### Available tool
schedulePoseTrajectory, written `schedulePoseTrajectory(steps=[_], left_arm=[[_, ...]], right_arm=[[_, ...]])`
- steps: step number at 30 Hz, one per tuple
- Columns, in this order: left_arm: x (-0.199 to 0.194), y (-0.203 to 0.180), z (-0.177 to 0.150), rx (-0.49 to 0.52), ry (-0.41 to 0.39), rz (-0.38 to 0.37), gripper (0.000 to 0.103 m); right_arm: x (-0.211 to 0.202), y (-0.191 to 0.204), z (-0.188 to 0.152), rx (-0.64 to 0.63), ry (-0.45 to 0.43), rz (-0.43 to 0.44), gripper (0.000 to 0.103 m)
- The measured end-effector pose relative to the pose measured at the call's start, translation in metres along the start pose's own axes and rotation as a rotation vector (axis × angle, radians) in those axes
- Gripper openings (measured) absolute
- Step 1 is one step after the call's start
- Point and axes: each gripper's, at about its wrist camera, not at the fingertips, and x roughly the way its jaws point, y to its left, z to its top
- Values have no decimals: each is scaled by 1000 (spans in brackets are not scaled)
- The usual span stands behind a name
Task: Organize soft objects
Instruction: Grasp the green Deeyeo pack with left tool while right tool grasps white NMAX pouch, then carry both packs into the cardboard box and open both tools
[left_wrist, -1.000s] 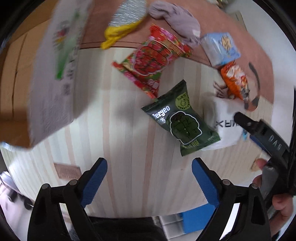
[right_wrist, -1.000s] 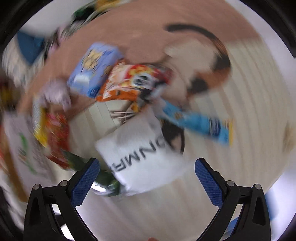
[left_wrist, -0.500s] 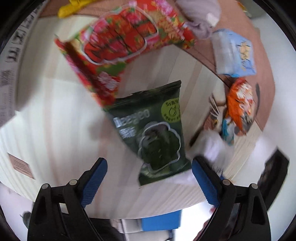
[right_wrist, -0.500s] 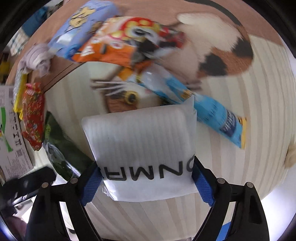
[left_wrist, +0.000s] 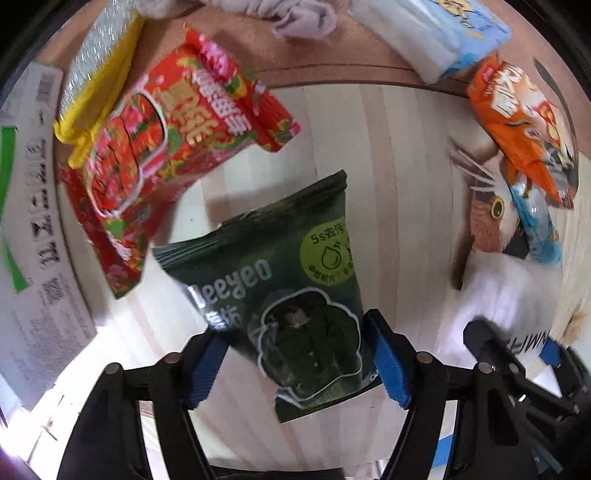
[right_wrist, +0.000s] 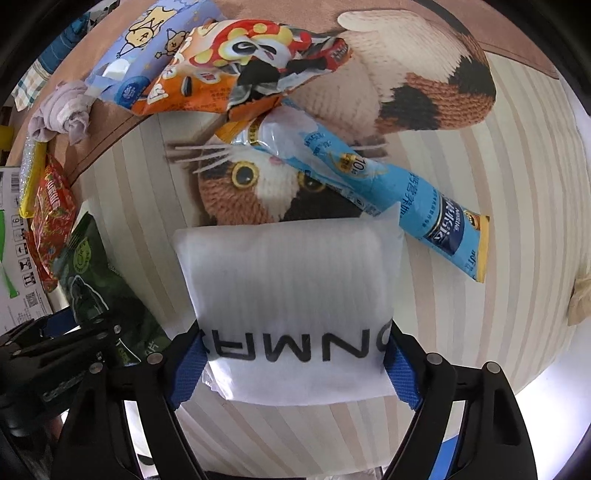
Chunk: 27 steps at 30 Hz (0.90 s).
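In the left wrist view my left gripper (left_wrist: 297, 360) is closed around the lower end of a dark green pouch (left_wrist: 291, 284), its blue pads touching both sides. In the right wrist view my right gripper (right_wrist: 293, 363) is closed on a white padded pack (right_wrist: 291, 295) with black letters, both pads pressed against its sides. The green pouch also shows at the left of the right wrist view (right_wrist: 92, 280), with the left gripper's black frame over it. The white pack shows blurred at the right of the left wrist view (left_wrist: 513, 295).
On the striped cat-picture mat (right_wrist: 498, 206) lie a red snack bag (left_wrist: 162, 147), an orange bag (right_wrist: 236, 74), a blue tube pack (right_wrist: 388, 195), a light blue tissue pack (left_wrist: 436, 33), a grey cloth (right_wrist: 62, 110) and a yellow-edged sponge (left_wrist: 96, 74). A white printed box (left_wrist: 33, 229) stands at the left.
Both grippers have moved in on their packs and narrowed. The left now holds the green pouch's end, the right now presses the white pack's sides.
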Motion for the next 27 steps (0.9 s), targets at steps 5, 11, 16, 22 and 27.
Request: schedulePoseTrajectory(steps=[5,11,16,22,27], left_arm=[[-9,0,-19,-2,-72,-18,37],[-46,5,-50,33,-156,-27,35],[-106,22,-84,49,-252,-92,35],[-203,130,-100,-13,-407,-106,35],[-222,237,-88,-99,-440,-99,35]], right_arm=[[-11,-10,1,10,-29,25,75],[-20,-15,-15,24,-58,77,67],[-64,17,-39,-70,-126,149,67],[-141,111,-61,-259,-217,266,67],[-187,239,-54,-391,-253,317,67]])
